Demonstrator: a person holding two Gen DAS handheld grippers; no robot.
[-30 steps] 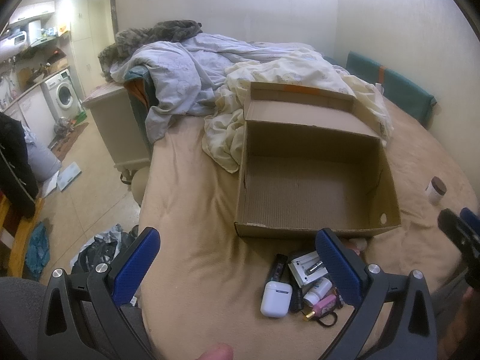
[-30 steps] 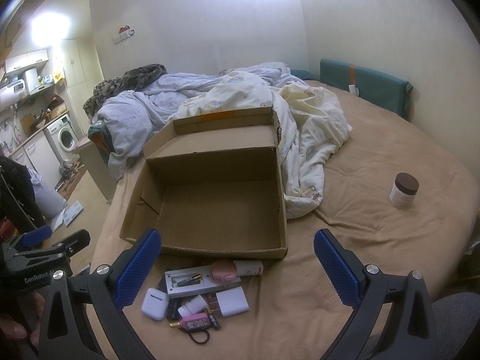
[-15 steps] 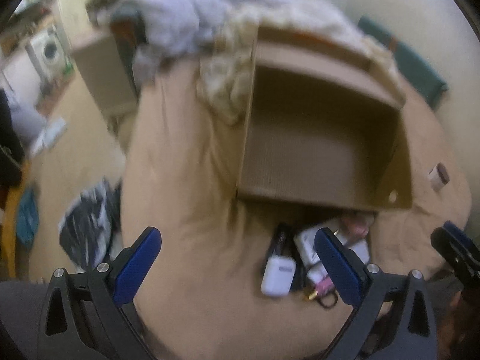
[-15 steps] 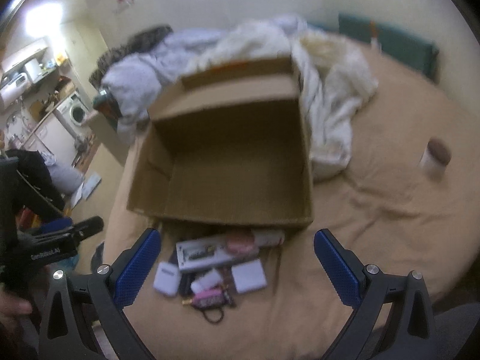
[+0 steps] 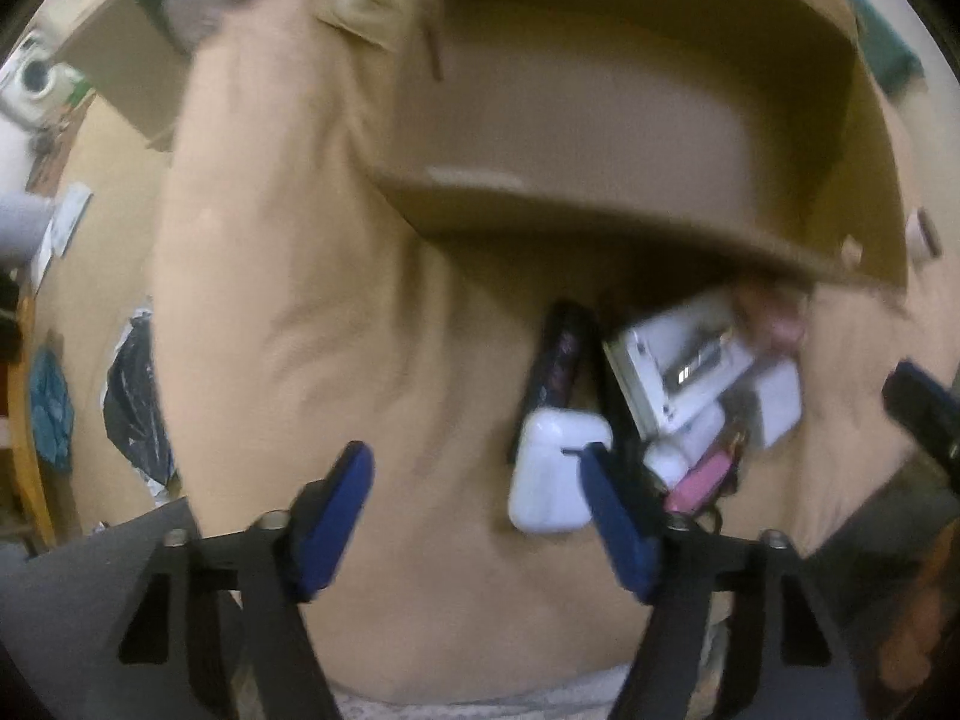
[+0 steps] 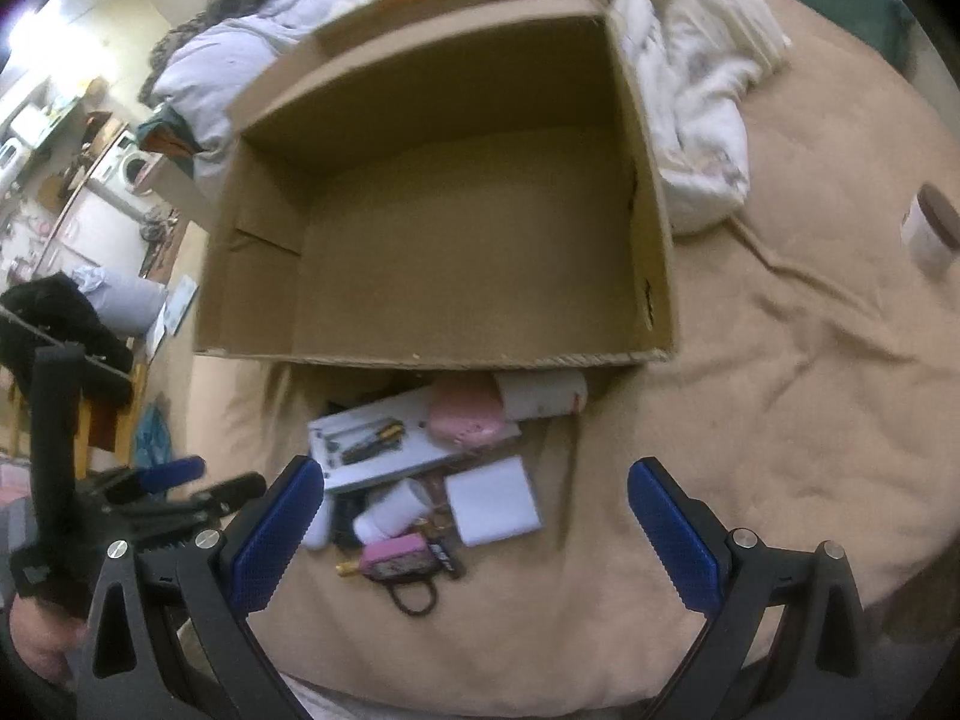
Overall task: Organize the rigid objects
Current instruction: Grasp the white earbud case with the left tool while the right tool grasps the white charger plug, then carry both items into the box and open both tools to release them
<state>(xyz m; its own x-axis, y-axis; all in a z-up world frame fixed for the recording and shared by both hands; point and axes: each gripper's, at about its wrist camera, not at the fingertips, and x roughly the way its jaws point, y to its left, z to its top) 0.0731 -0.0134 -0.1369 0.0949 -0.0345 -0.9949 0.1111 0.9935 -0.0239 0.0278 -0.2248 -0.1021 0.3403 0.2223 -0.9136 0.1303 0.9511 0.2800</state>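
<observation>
Left gripper [image 5: 477, 483] was closing on bare sheet, its right pad overlapping the white earbud case [image 5: 555, 471] before the cardboard box [image 5: 600, 222]. Right gripper [image 6: 474, 525] gaped empty; its view alone showed the clutter sharply, the case half-hidden.

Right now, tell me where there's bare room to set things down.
The cardboard box floor shows bare. Open bedsheet lies between box, rumpled blanket and jar. Crowded: the pile of small items against the box's near wall.
</observation>
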